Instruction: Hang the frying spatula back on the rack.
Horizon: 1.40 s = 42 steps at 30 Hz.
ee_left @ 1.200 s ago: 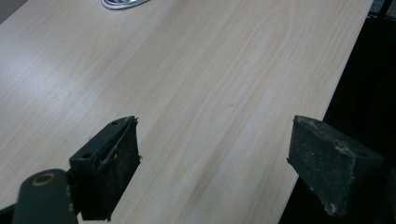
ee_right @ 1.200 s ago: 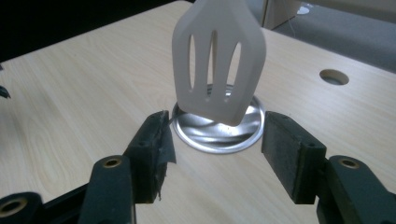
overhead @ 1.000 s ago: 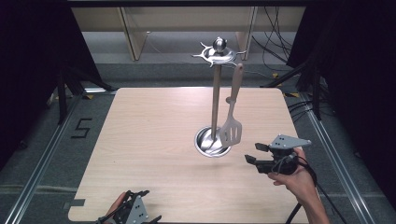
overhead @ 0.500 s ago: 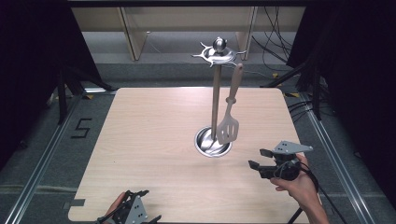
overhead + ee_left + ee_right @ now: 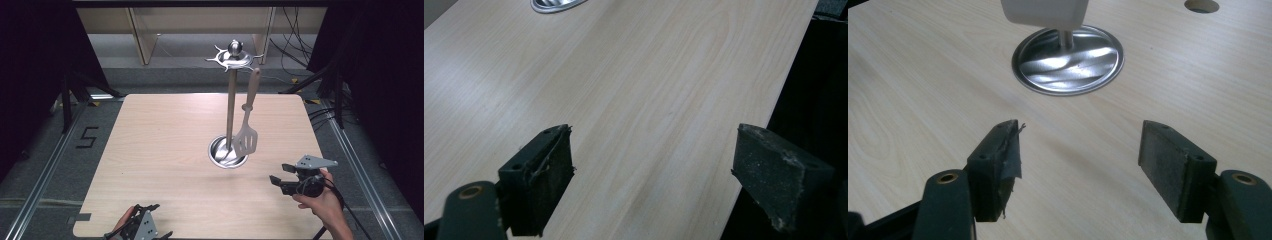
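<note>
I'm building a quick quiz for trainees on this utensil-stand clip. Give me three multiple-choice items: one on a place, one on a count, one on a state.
1. Where is the spatula?
A. Flat on the table
B. Hanging from the stand
C. Between the right gripper's jaws

2. How many utensils hang on the stand?
A. One
B. Two
C. Four

3. How do the jaws of the right gripper stand?
A. Apart, nothing between
B. Clamped on the spatula
C. Closed on the stand's pole

Answers: 1 B, it dangles from the top hooks above the base; 2 A, just the spatula hangs there; 3 A, bare table shows between the pads.

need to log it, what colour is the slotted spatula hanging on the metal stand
Pale cream, handle and blade alike: the slotted spatula hanging on the metal stand; clearest in the high view.
</note>
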Tool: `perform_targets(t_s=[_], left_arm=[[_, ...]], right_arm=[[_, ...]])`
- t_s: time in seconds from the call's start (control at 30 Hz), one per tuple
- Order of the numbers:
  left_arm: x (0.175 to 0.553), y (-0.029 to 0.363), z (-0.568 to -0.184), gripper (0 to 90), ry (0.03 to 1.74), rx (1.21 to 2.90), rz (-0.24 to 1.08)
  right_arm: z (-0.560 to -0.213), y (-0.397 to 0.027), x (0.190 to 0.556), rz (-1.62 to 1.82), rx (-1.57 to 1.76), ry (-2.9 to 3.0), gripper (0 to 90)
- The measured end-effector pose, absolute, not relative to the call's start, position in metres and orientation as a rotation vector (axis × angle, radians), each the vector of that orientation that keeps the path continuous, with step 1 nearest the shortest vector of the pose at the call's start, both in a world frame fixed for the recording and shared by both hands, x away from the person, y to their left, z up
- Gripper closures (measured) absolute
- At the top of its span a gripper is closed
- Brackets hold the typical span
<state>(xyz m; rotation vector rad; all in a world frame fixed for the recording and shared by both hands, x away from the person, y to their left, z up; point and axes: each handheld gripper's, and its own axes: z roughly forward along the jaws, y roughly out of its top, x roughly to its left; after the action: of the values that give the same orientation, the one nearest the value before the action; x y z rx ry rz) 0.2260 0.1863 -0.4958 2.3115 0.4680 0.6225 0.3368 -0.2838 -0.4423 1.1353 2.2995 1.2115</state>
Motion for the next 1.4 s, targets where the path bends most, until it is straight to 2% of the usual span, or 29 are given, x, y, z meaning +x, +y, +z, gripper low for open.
perform_targets(t_s=[1.27,1.4], left_arm=[[0.223,0.184,-0.498,15.6,0.490,2.298,0.647],[0.223,0.184,-0.498,15.6,0.497,2.292,0.612]], right_arm=[[-0.463,-0.283,0.313,1.242,1.122,2.319,30.8],[-0.464,-0.284,0.312,1.232,1.114,2.317,30.8]])
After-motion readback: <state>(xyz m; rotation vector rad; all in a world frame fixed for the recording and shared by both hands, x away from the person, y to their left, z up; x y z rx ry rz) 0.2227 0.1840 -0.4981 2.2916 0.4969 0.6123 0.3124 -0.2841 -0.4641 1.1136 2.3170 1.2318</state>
